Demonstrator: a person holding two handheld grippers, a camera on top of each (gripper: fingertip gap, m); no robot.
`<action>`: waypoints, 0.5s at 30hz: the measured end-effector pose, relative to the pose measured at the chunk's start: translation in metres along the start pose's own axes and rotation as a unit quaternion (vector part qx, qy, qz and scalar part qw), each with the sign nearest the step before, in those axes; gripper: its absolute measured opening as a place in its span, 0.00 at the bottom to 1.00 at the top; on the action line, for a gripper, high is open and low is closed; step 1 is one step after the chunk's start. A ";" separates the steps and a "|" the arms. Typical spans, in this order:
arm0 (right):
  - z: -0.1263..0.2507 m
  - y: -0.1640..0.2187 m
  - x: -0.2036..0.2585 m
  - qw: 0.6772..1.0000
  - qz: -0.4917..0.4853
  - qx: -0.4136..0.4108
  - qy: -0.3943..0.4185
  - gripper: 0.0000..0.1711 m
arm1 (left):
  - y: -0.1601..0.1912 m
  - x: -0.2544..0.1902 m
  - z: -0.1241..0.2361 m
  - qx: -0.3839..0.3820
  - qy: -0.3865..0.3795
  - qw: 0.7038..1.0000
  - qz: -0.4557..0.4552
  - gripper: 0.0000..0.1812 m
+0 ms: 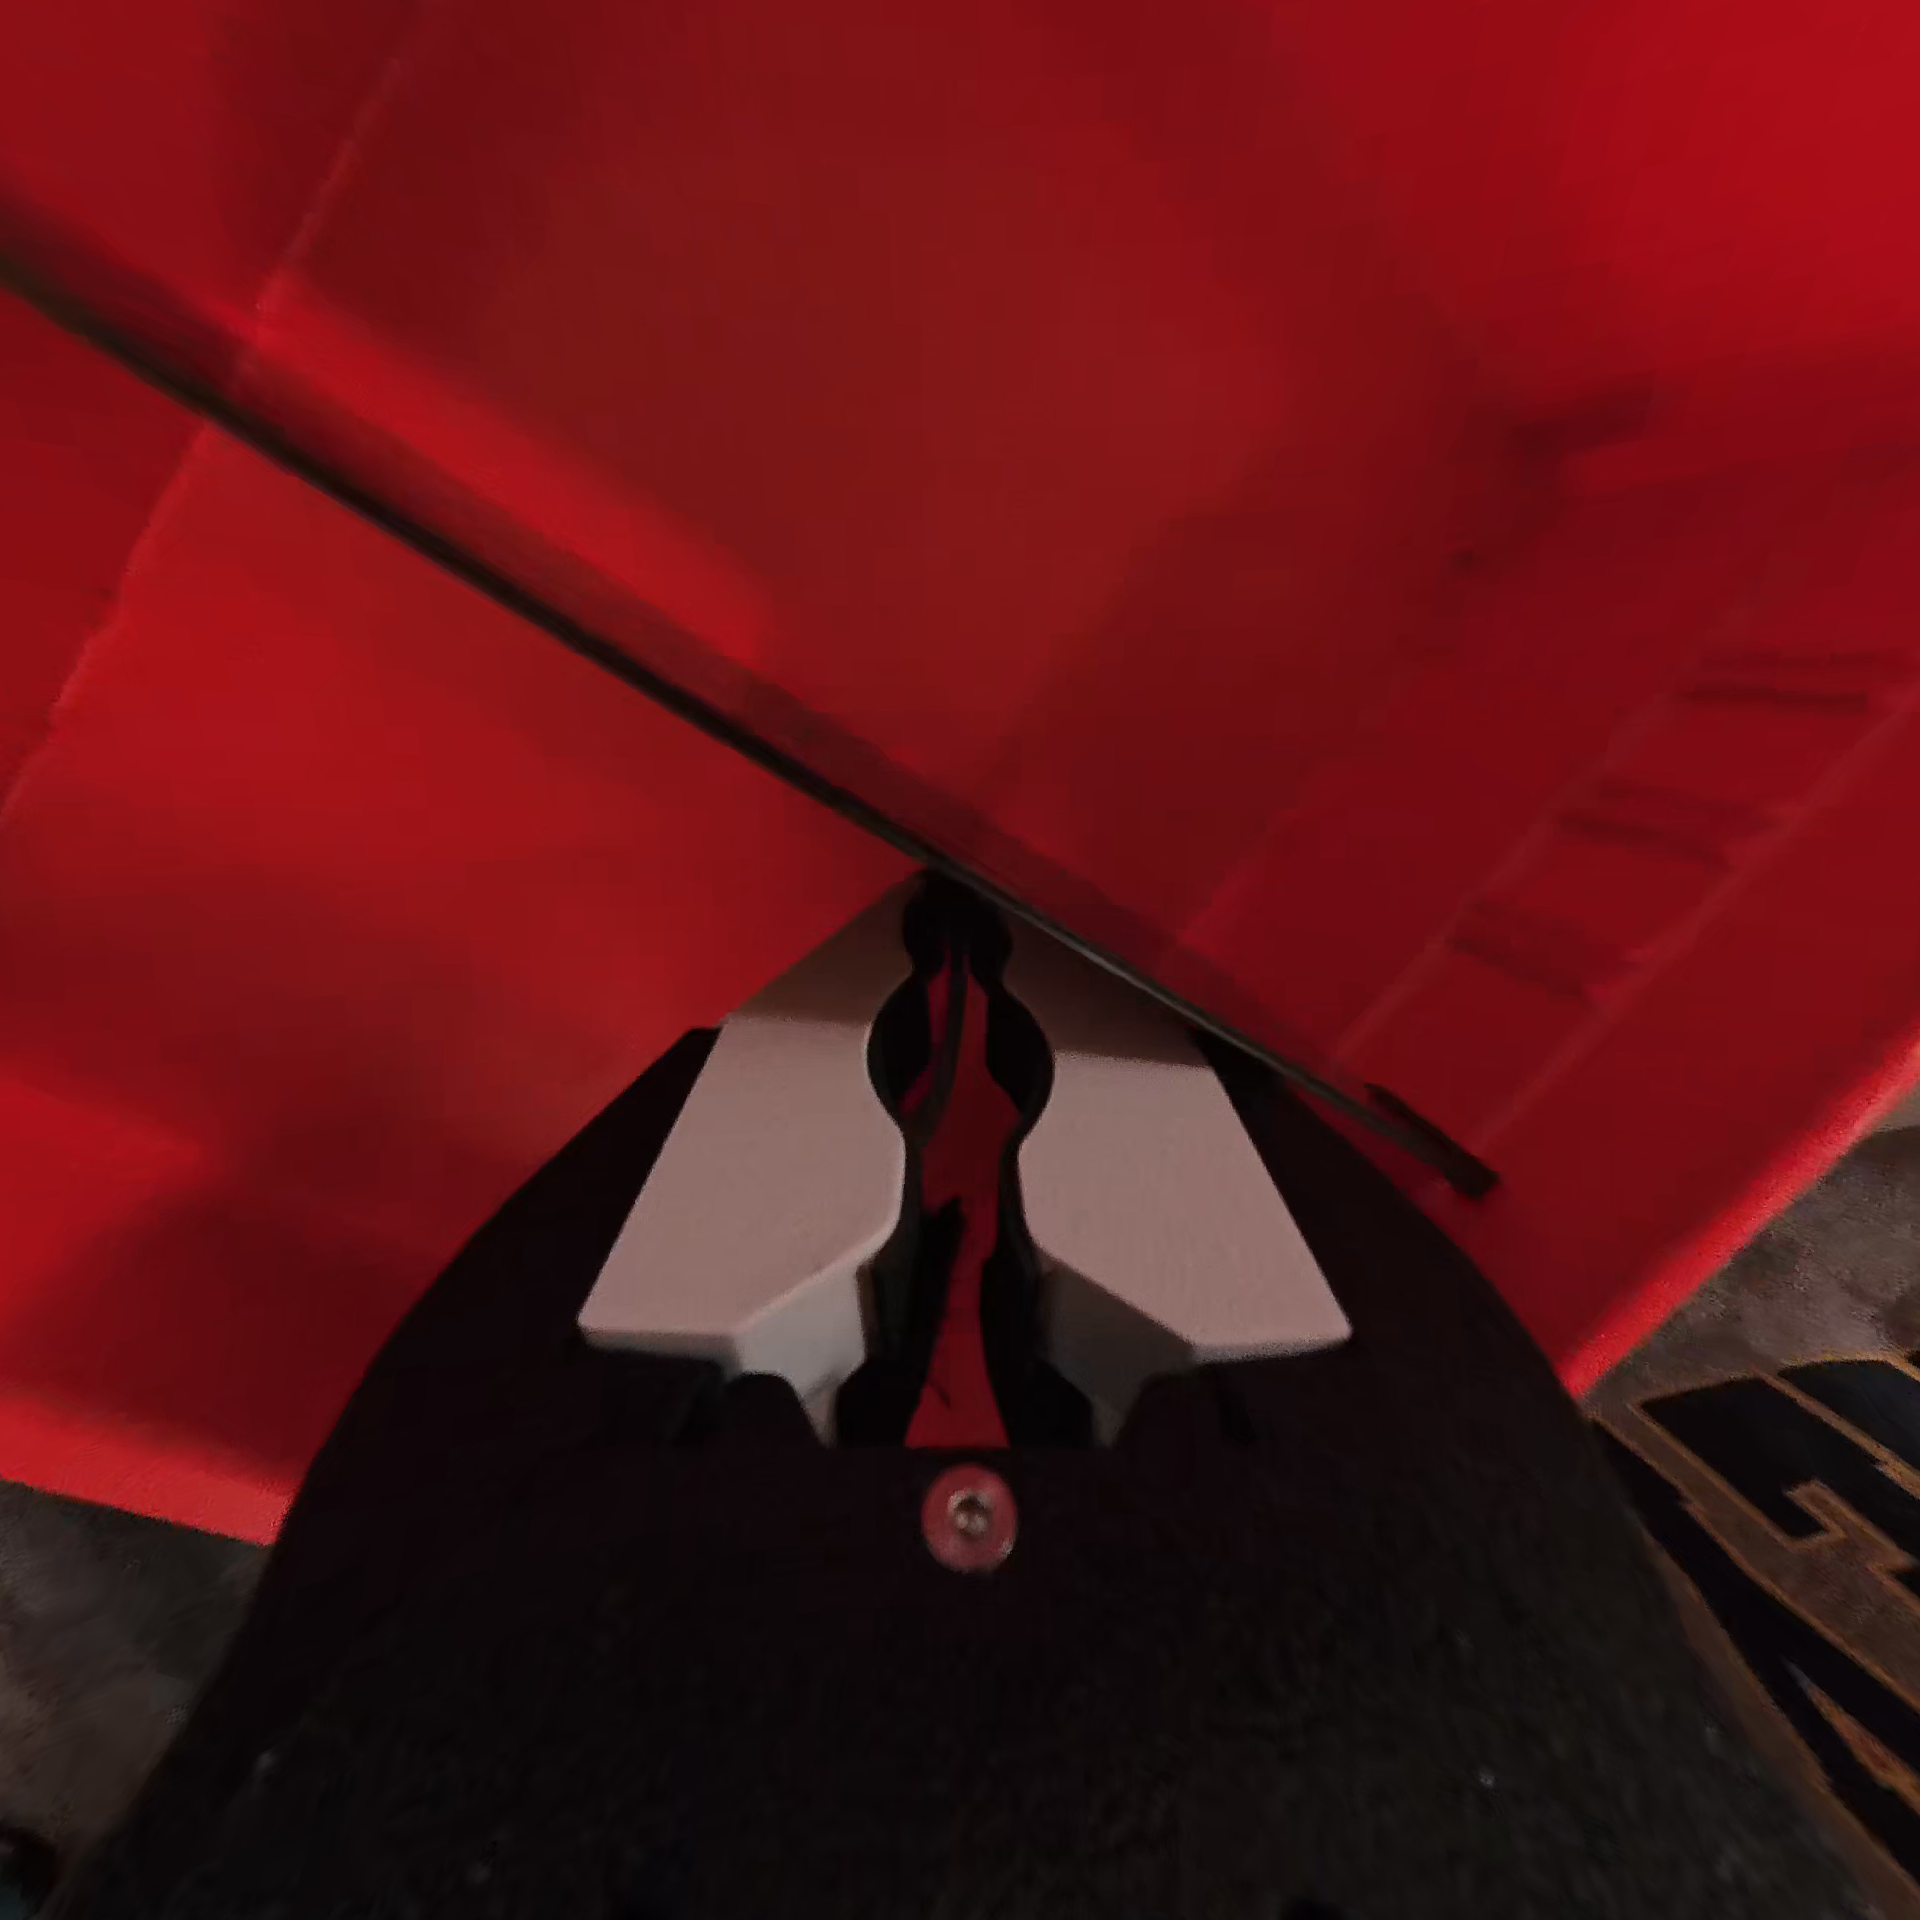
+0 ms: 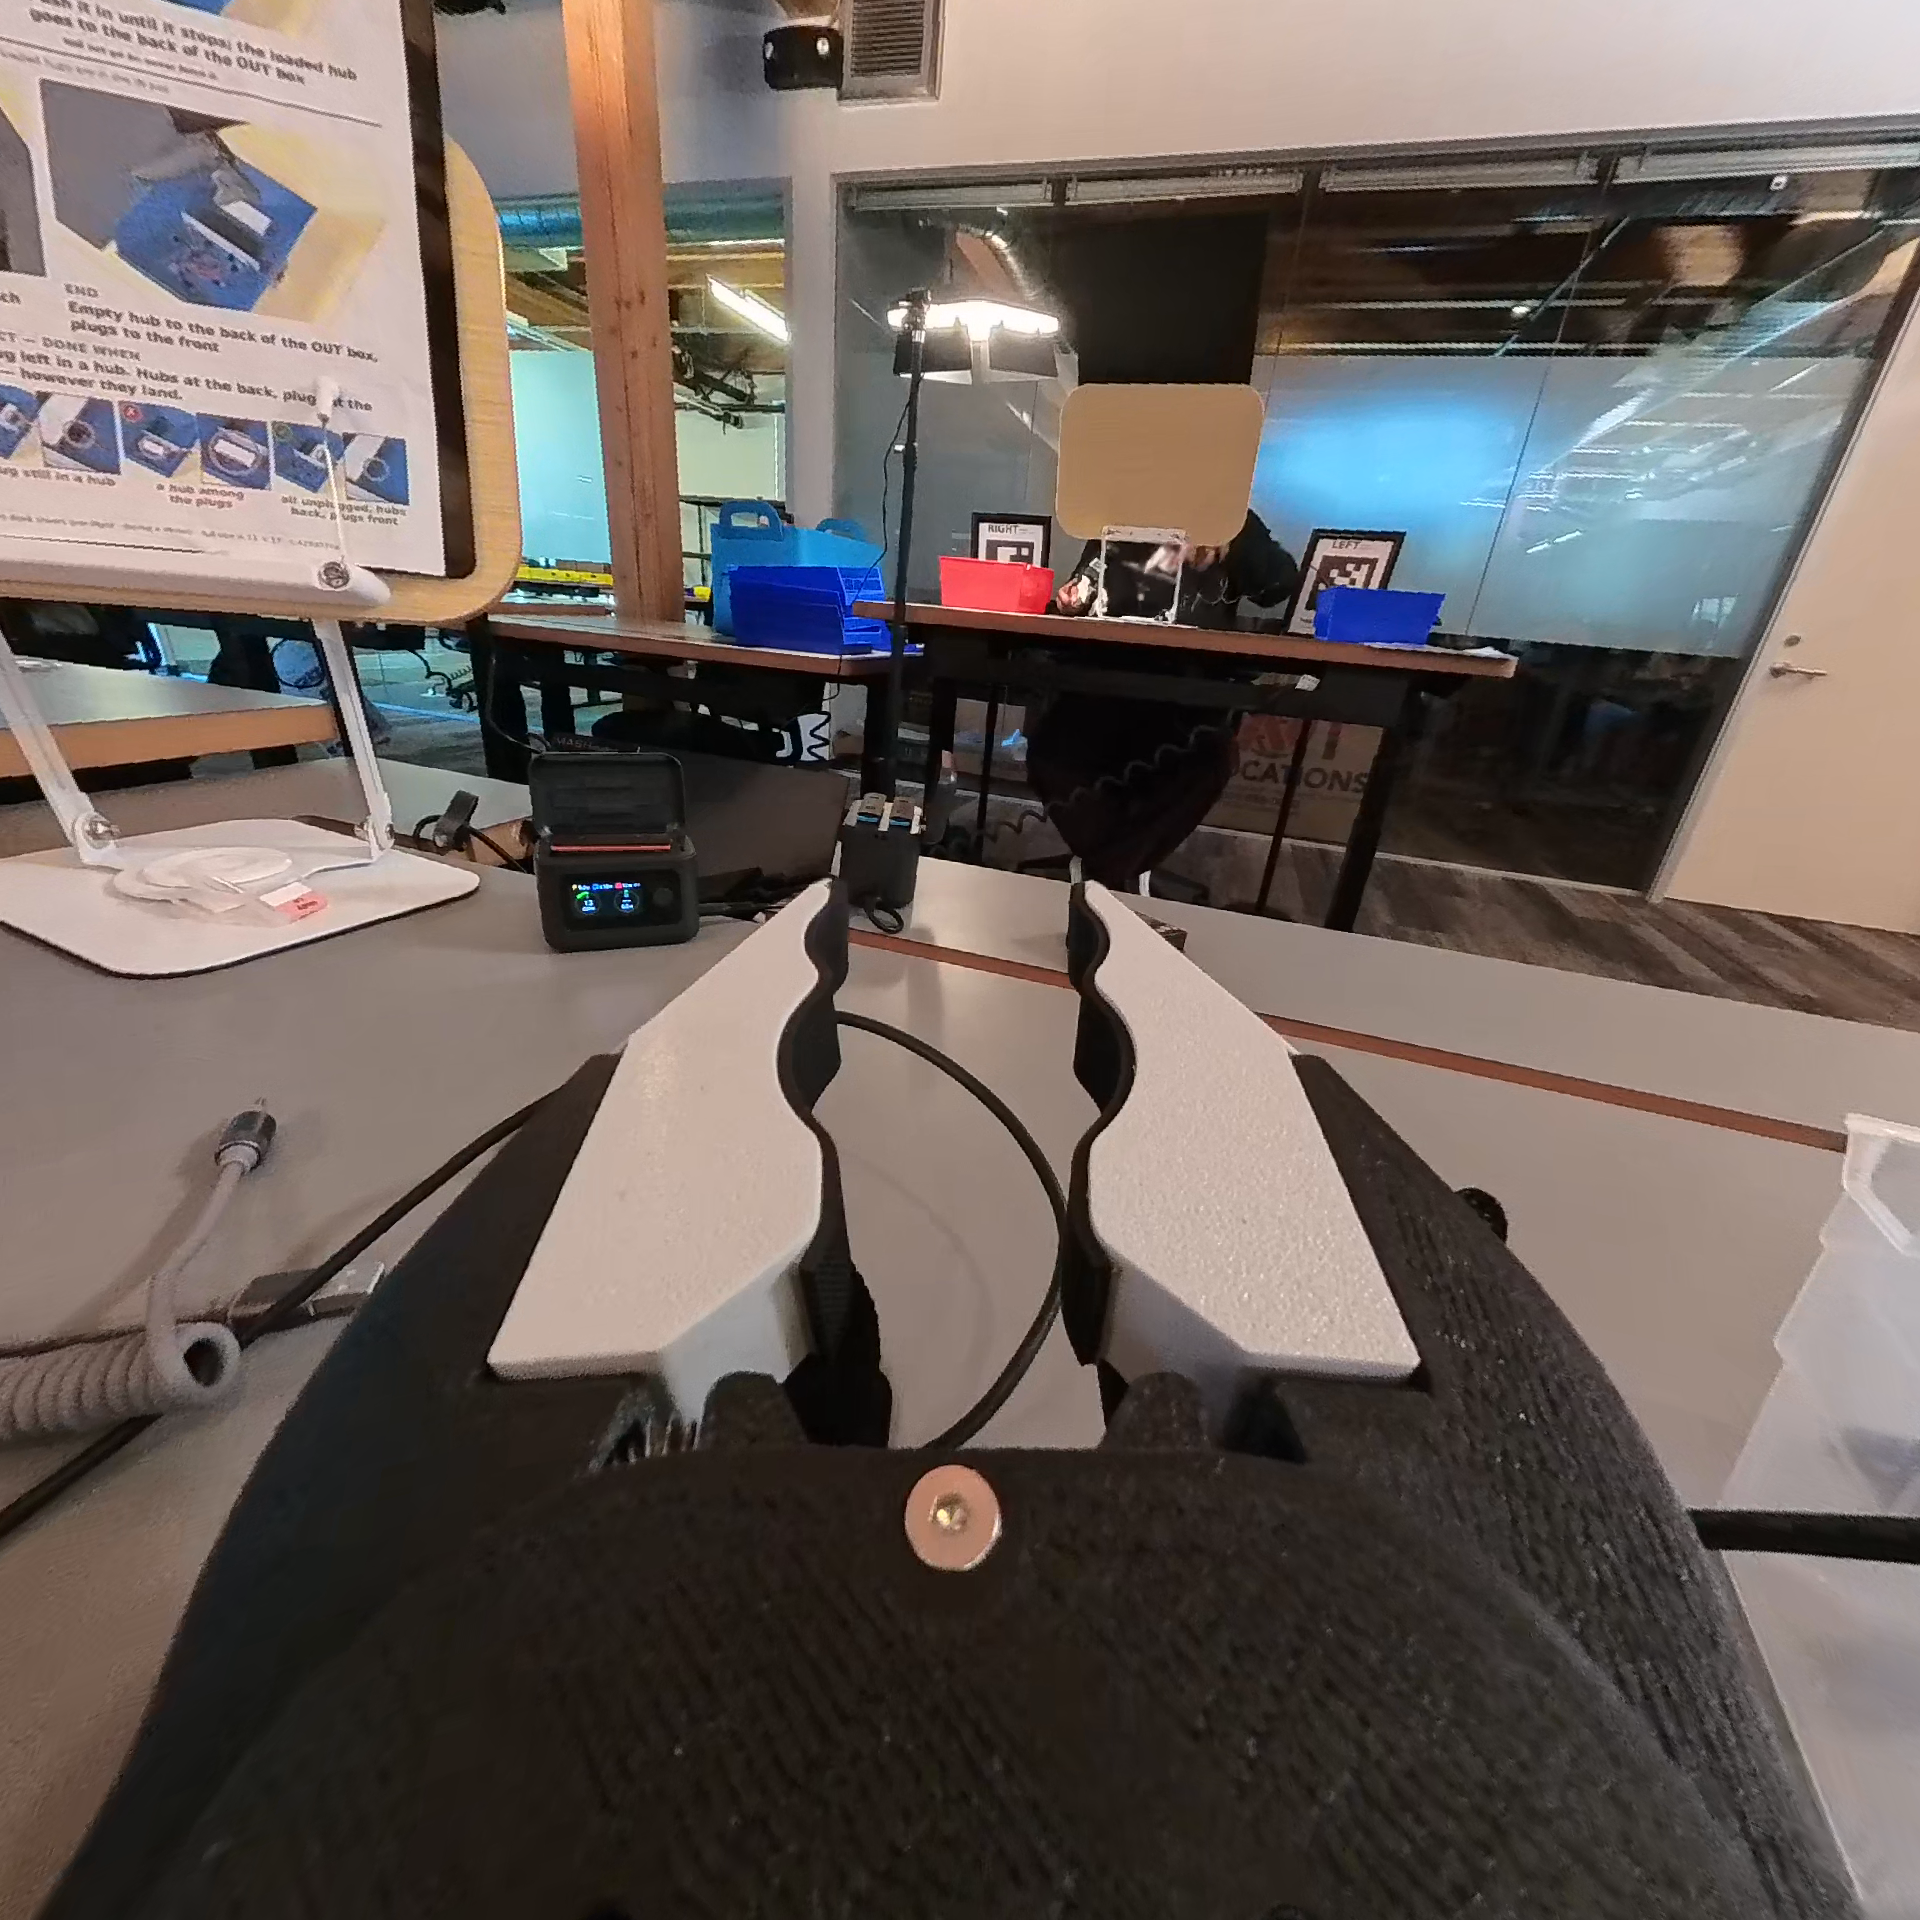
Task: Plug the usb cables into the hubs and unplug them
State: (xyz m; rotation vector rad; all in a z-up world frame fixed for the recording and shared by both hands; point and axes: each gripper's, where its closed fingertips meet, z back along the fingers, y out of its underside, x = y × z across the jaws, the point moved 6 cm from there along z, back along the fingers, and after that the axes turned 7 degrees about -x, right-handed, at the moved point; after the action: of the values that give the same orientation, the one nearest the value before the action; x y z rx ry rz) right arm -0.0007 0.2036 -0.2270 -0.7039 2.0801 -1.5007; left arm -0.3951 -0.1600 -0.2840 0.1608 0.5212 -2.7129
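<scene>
The left gripper (image 1: 951,914) points into a red bin (image 1: 1247,416), its jaws drawn nearly together on a thin black cable (image 1: 468,540) right at the fingertips. The cable's long axis runs slantwise across the view, from the upper left down past the tips to a small dark plug end (image 1: 1439,1148) at the lower right, just beyond the right-hand finger. No hub can be made out in this blurred view, so where that plug should go cannot be told.

The right gripper (image 2: 956,914) hovers level over a grey table (image 2: 416,1039) with its jaws wide apart and nothing between them. A black cable loop (image 2: 997,1101) lies on the table beneath the gap, and a coiled grey cable (image 2: 177,1340) with a plug rests to the lower left.

The left gripper, already on the cable, is likely the one to carry the plug; the pinch sits a short way back from the plug, along the cable's line.
</scene>
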 end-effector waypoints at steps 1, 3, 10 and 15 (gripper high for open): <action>0.000 0.000 0.000 1.000 0.000 0.000 0.000 0.24 | -0.001 -0.006 0.000 0.002 0.001 1.000 -0.006 0.00; 0.000 0.000 0.000 1.000 0.000 -0.001 0.000 0.24 | -0.004 -0.018 -0.001 0.004 0.000 1.000 -0.019 0.00; 0.000 -0.001 0.000 1.000 0.000 -0.001 -0.002 0.24 | -0.023 -0.054 -0.007 0.012 0.022 0.998 -0.059 0.00; 0.000 -0.002 0.003 1.000 0.004 -0.002 -0.007 0.24 | -0.039 -0.077 -0.010 0.051 0.037 0.993 -0.099 0.00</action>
State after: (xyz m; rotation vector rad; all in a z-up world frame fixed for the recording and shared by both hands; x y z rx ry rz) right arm -0.0024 0.2010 -0.2256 -0.7053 2.0740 -1.4831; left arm -0.3380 -0.0968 -0.2660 0.2504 0.4408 -2.9391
